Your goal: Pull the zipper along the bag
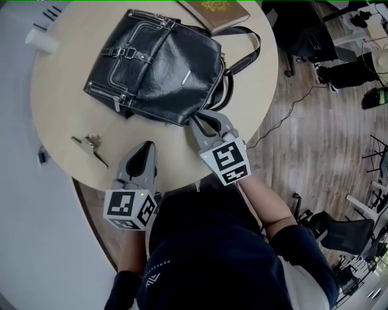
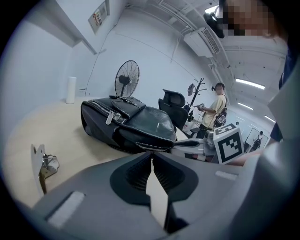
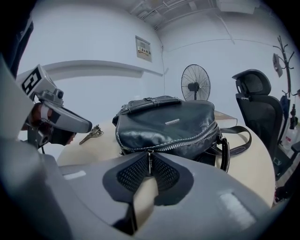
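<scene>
A black leather bag [image 1: 157,66] lies on the round table [image 1: 60,97]. Its silver zipper [image 3: 187,143] runs along the edge that faces me. My right gripper [image 1: 197,121] sits at the bag's near corner, and in the right gripper view its jaws are shut on the small metal zipper pull [image 3: 149,159]. My left gripper [image 1: 147,145] rests over the table's front part, a hand's width short of the bag [image 2: 136,124]. Its jaws meet at the tips with nothing between them.
A bunch of keys [image 1: 91,144] lies left of the left gripper. A brown book [image 1: 215,12] sits at the table's far edge, beside the bag's strap [image 1: 248,54]. A white roll [image 1: 41,40] stands at the far left. Office chairs and a fan [image 3: 195,83] stand beyond the table.
</scene>
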Demonstrator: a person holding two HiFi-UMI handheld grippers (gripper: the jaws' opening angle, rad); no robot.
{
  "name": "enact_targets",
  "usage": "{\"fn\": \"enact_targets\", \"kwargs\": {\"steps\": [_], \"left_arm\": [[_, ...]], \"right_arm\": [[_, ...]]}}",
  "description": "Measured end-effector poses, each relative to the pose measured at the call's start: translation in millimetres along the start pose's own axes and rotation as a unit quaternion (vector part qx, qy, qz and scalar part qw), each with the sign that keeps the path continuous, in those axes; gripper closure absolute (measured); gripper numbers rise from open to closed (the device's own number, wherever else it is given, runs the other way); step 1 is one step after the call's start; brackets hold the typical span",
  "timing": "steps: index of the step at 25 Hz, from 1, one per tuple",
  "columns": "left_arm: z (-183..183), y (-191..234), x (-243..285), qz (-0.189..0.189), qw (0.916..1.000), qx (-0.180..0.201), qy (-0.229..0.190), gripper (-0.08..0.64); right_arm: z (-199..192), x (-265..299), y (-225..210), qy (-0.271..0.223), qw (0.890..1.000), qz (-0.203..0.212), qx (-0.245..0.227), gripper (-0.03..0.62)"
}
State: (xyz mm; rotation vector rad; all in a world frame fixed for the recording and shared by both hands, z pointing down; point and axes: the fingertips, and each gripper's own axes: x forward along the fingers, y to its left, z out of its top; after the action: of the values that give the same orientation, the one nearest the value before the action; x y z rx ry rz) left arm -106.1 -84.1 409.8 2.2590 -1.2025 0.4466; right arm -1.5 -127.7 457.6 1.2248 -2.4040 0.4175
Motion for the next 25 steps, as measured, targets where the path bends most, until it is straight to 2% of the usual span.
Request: {"fn": "enact_targets", "kwargs": {"steps": [9,25], "left_arm": [[6,-12,14,-0.001,1.0000,0.001,0.001,0.514],[14,-37,41,-0.033,0.9994,0.001,0.005,0.472]], "right_arm": [[-1,-7,2,0.026,0.999,0.023,-0.009,0.561],[-5,-18,4,0.087,0.995,0.055,-0.004,0.575]]}}
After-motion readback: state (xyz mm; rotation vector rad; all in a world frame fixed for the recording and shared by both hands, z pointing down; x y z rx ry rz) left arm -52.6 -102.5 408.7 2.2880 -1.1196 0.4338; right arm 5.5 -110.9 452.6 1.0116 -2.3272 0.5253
